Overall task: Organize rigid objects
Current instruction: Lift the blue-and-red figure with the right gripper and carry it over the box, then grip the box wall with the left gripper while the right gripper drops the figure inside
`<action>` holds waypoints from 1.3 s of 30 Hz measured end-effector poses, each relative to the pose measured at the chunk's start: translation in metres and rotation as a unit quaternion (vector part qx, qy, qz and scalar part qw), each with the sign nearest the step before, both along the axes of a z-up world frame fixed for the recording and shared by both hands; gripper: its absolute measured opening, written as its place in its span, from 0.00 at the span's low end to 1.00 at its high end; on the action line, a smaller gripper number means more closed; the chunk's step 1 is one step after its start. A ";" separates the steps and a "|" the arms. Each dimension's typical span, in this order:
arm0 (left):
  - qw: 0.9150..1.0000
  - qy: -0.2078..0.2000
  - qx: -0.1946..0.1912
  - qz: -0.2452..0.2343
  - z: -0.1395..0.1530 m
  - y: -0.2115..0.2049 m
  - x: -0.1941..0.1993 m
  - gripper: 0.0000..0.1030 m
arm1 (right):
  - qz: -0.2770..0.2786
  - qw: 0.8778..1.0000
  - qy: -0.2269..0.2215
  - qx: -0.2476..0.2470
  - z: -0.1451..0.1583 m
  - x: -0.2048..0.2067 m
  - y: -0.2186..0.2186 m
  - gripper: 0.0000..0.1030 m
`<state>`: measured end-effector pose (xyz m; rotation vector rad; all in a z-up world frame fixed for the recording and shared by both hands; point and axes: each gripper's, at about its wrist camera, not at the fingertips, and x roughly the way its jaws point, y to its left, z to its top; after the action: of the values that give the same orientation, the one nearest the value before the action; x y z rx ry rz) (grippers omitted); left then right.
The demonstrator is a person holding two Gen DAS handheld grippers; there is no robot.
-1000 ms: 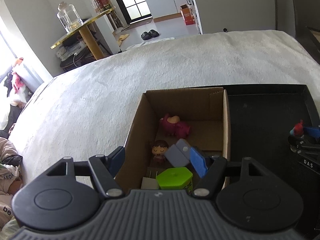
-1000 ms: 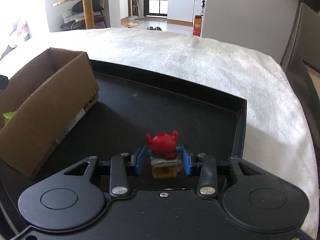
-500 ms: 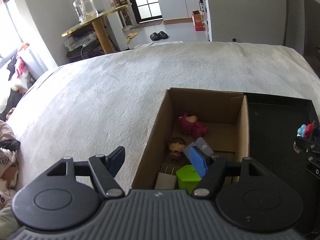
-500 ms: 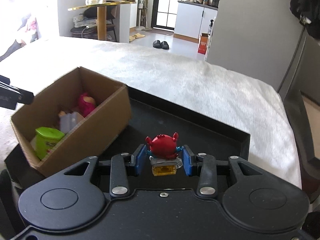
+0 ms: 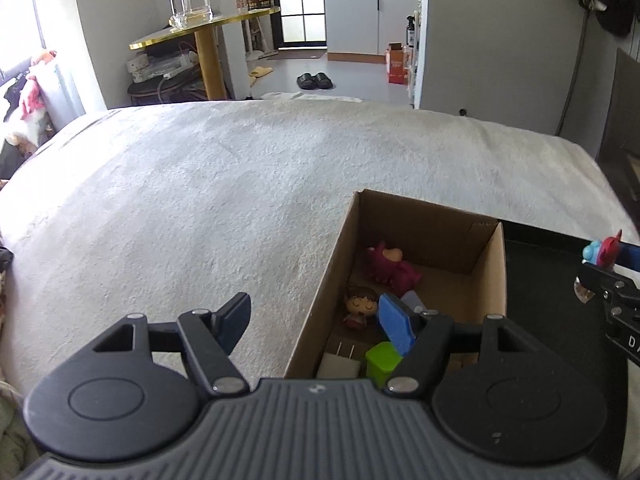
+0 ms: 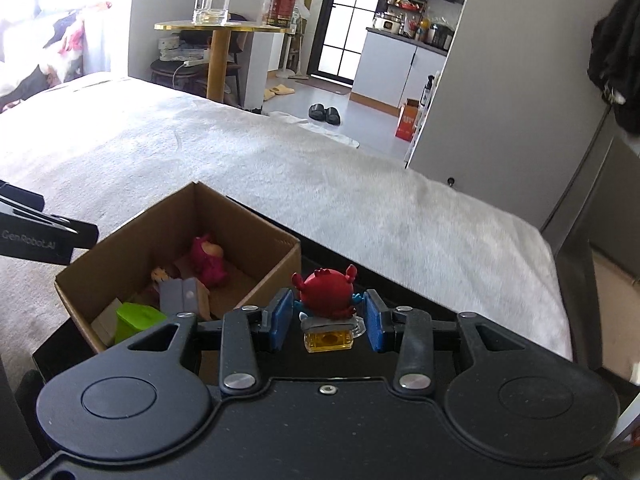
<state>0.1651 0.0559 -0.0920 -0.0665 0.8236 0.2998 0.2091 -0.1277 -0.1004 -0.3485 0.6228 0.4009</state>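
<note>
My right gripper (image 6: pixel 326 322) is shut on a red crab figure (image 6: pixel 325 294) with a yellow base, held above the black tray just right of the open cardboard box (image 6: pixel 256 290). The crab also shows at the right edge of the left wrist view (image 5: pixel 606 249). The box (image 5: pixel 498 280) holds a pink toy (image 5: pixel 390 266), a brown-haired doll (image 5: pixel 360 304), a grey block (image 6: pixel 180 292), a green container (image 5: pixel 382 360) and a white charger (image 5: pixel 338 364). My left gripper (image 5: pixel 316 326) is open and empty, straddling the box's left wall near its front corner.
The box and black tray (image 5: pixel 552 300) sit on a white fuzzy bed cover (image 5: pixel 220 200). Beyond the bed stand a gold round table (image 5: pixel 200 28) with a glass jar, slippers on the floor and kitchen cabinets. A dark chair frame (image 6: pixel 580 216) stands at the right.
My right gripper has lifted the crab off the tray and carried it left to the box. My left gripper has drawn back and left from over the box, staying open.
</note>
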 end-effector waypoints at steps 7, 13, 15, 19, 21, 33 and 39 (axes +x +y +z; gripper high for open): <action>0.999 -0.006 -0.041 -0.014 -0.011 0.015 0.001 0.65 | 0.010 1.000 -0.012 -0.025 0.011 -0.001 0.028 0.37; 0.997 -0.002 -0.073 -0.023 -0.024 0.025 0.002 0.65 | 0.023 0.998 -0.013 -0.064 0.007 -0.003 0.052 0.37; 0.996 -0.001 -0.083 -0.025 -0.028 0.029 0.003 0.64 | 0.025 0.997 -0.010 -0.072 0.006 -0.002 0.060 0.37; 0.994 -0.001 -0.102 -0.035 -0.036 0.034 0.006 0.63 | 0.030 0.996 -0.007 -0.087 0.003 0.002 0.075 0.37; 0.992 -0.003 -0.116 -0.040 -0.039 0.038 0.007 0.63 | 0.034 0.995 -0.006 -0.095 0.001 0.004 0.081 0.37; 0.986 -0.006 -0.162 -0.045 -0.049 0.050 0.015 0.62 | 0.041 0.993 0.001 -0.112 -0.011 0.020 0.109 0.37; 0.984 0.002 -0.175 -0.044 -0.055 0.052 0.021 0.55 | 0.049 0.991 0.007 -0.122 -0.020 0.028 0.116 0.37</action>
<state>0.1857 0.1077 -0.1474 -0.3575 0.8743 0.0690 0.2369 -0.0117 -0.1205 -0.6126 0.6713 0.4226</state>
